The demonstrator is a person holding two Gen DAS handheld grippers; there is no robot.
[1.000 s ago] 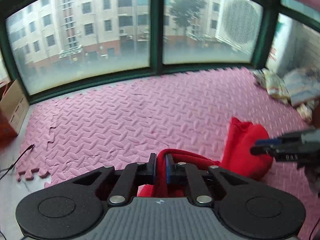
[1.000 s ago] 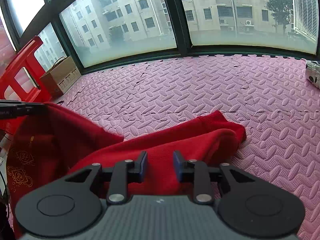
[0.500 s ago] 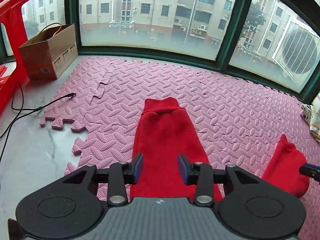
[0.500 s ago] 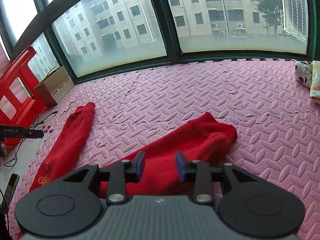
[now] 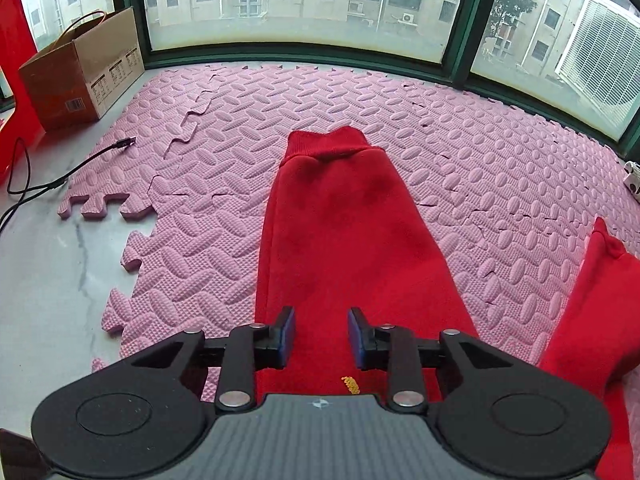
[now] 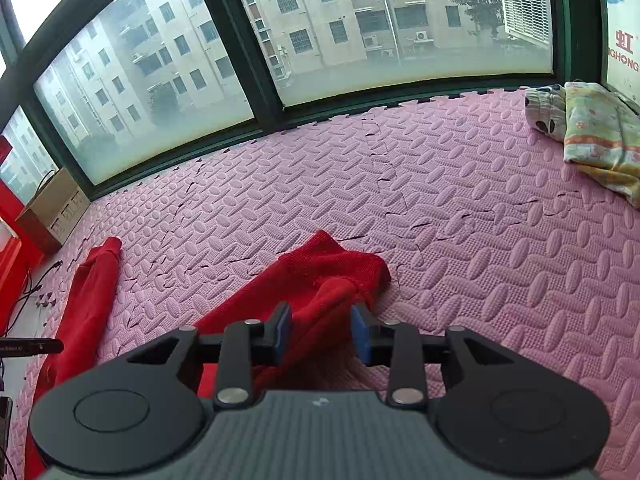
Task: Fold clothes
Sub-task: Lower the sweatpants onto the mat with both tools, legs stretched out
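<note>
A red sweater lies spread on the pink foam mat [image 5: 480, 140]. One sleeve [image 5: 340, 220] runs straight away from my left gripper [image 5: 320, 336], cuff at the far end. That gripper hovers just over the sleeve's near part; its jaws are closing, with a gap between the pads and the cloth below them, not pinched. The other sleeve [image 6: 332, 272] lies bunched in front of my right gripper [image 6: 320, 332], which stands open above a raised fold. The first sleeve [image 6: 92, 300] shows at the left of the right wrist view. The sweater's body is hidden under both grippers.
A cardboard box [image 5: 80, 68] and a red plastic frame [image 5: 16, 40] stand at the left by the window. A black cable [image 5: 60, 176] trails over the bare marble floor [image 5: 40, 280]. Folded patterned clothes [image 6: 592, 140] lie at the far right of the mat.
My left gripper was shut on the raised sweater; it has let go, opened and sunk, and the sleeve now lies flat on the mat. The right gripper drifted sideways over the other sleeve.
</note>
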